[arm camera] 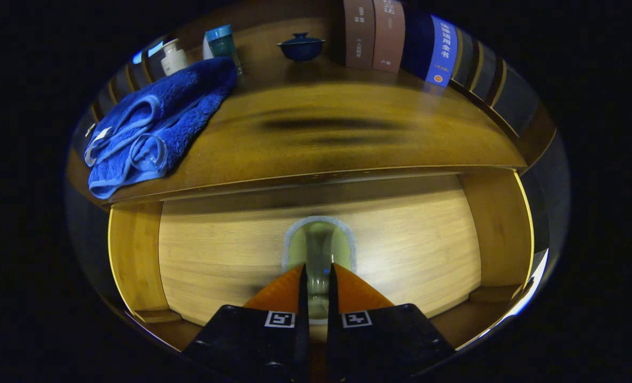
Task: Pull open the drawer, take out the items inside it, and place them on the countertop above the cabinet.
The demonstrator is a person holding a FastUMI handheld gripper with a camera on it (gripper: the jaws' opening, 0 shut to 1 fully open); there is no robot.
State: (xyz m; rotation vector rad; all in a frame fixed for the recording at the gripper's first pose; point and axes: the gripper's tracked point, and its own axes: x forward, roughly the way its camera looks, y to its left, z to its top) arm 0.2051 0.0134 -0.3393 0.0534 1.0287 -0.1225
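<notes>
Claw (317, 276) at lower centre, pinched onto the pale handle (318, 242) of the drawer (401, 255). Drawer front at mid frame under the bench (348, 143); blue towel (156, 127) upper left. Opening step apparently just begun; next, probably a straight backward pull without slipping.

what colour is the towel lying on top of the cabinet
Blue towel, with lighter blue edging; gripper view.

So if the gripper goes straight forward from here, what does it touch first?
The gripper has its fingers nearly closed around the drawer handle, though real pressing is unclear. Straight on, it would probably meet the wooden drawer front just behind that handle first.
</notes>
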